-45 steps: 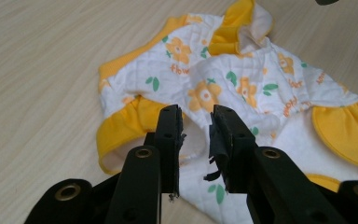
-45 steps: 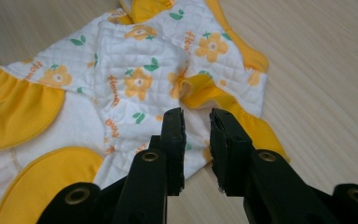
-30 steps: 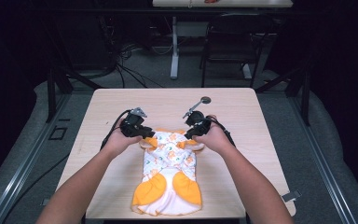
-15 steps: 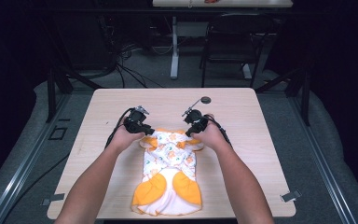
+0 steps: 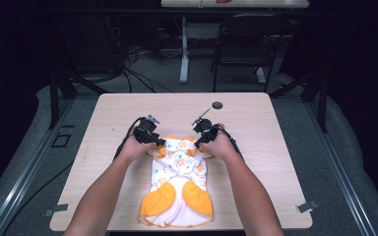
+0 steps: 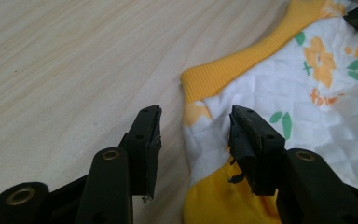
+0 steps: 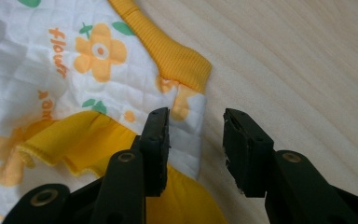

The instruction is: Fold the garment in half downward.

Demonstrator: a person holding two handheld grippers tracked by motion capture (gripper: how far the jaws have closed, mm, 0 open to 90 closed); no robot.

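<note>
While the high view lays out the whole pale wooden table (image 5: 113, 123) and the small quilted white baby garment with orange flowers and yellow-orange trim (image 5: 179, 184) lying flat at its near middle, it blurs the jaws into dark lumps at the garment's far corners. From above, the left gripper (image 5: 156, 142) sits at the garment's far left corner and the right gripper (image 5: 200, 142) at its far right corner, each in a bare hand, cables looping back over the wood. A small dark round disc (image 5: 217, 104) lies farther up the table, well apart; what it is I cannot tell from here.

Up close, the left gripper (image 6: 195, 135) stands released: its jaws have just been opening, with the edge of the cloth lying between them and neither pad pressing it. A ribbed yellow band (image 6: 242, 65) runs along the fabric edge, thick and knit, against the puffy diamond stitching of the white panel.

Likewise the right gripper (image 7: 196, 135) is let go, jaws just opened, straddling the garment's corner, one jaw over the cloth and the other over bare wood grain. Here a frilled yellow ruffle (image 7: 70, 140) shows, soft and wavy, and printed lettering beside a flower.
</note>
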